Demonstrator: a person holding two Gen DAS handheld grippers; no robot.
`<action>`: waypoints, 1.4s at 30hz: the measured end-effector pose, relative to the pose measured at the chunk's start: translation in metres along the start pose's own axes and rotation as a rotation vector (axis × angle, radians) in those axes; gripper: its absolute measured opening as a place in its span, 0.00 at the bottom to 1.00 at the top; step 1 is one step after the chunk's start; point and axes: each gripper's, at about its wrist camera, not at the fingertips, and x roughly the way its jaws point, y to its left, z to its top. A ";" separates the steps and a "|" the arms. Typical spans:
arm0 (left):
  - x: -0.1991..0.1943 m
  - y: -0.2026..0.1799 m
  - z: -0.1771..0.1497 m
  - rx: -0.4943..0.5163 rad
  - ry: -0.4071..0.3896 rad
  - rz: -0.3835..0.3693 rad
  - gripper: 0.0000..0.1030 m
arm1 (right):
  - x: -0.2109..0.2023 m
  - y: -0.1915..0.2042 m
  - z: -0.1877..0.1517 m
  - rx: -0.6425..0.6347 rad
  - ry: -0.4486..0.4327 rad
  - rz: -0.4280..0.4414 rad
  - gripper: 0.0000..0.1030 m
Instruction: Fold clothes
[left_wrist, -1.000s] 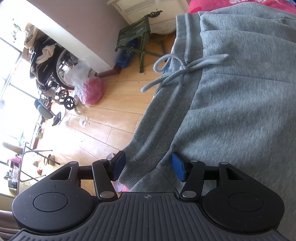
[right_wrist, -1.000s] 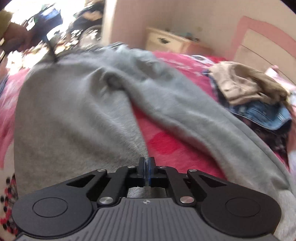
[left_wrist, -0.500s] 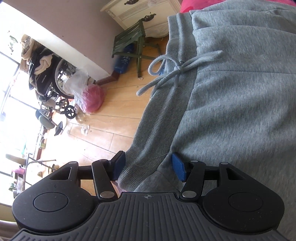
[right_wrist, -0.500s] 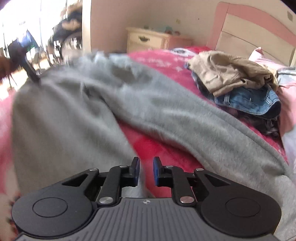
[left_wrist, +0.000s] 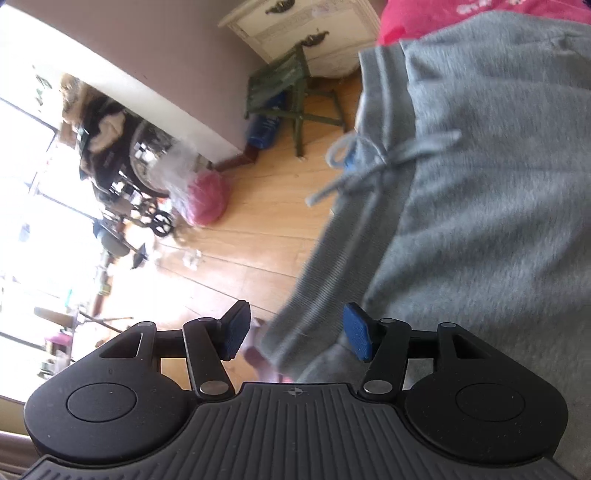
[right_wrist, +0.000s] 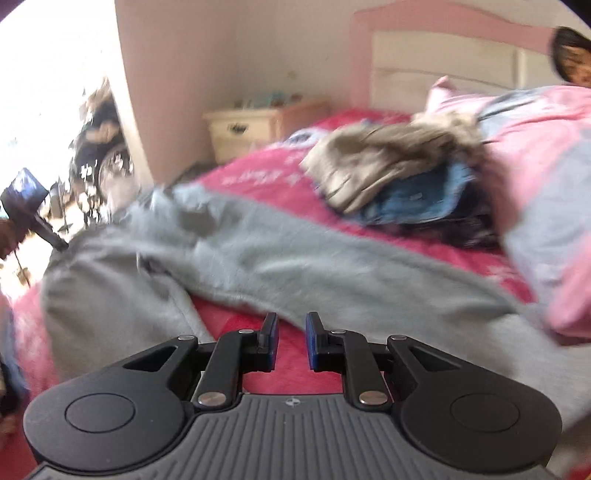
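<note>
Two tools are in play, and both stand parted with nothing clamped. The left tool (left_wrist: 293, 334) has its blue pads wide apart, straddling the ribbed waistband edge of the soft grey fleece sweatpants (left_wrist: 480, 203), which hang over the bed's edge above the wooden plank floor (left_wrist: 258, 229). Cloth sits between the pads, but they are not pressing on it. The knotted grey drawstring (left_wrist: 380, 162) lies toward one o'clock from that tool.

In the right wrist view, the right tool (right_wrist: 291, 341) is narrowly parted over the bright pink patterned bedspread (right_wrist: 266, 177), in the gap where the two legs fork. One leg runs from eleven o'clock across to three o'clock; the other drops toward nine o'clock. A heap of beige and blue denim clothes (right_wrist: 391, 173) rests at one o'clock, well apart.

These sweatpants look thick, limp and fairly light: they will drape and sag from any pinch, and fleece should not slip between the pads. The doubled waistband is the firmest hold at this end; a leg's cuff or side seam would serve at the other.
</note>
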 end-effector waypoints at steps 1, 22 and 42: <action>-0.009 0.002 0.003 0.001 -0.018 0.008 0.55 | -0.018 -0.008 0.000 0.004 -0.013 -0.014 0.16; -0.230 -0.193 -0.054 0.130 -0.363 -0.623 0.56 | 0.014 0.001 -0.099 -0.483 0.247 0.077 0.17; -0.171 -0.206 -0.141 -0.159 -0.231 -0.713 0.55 | 0.013 -0.003 -0.088 -0.512 0.276 0.076 0.03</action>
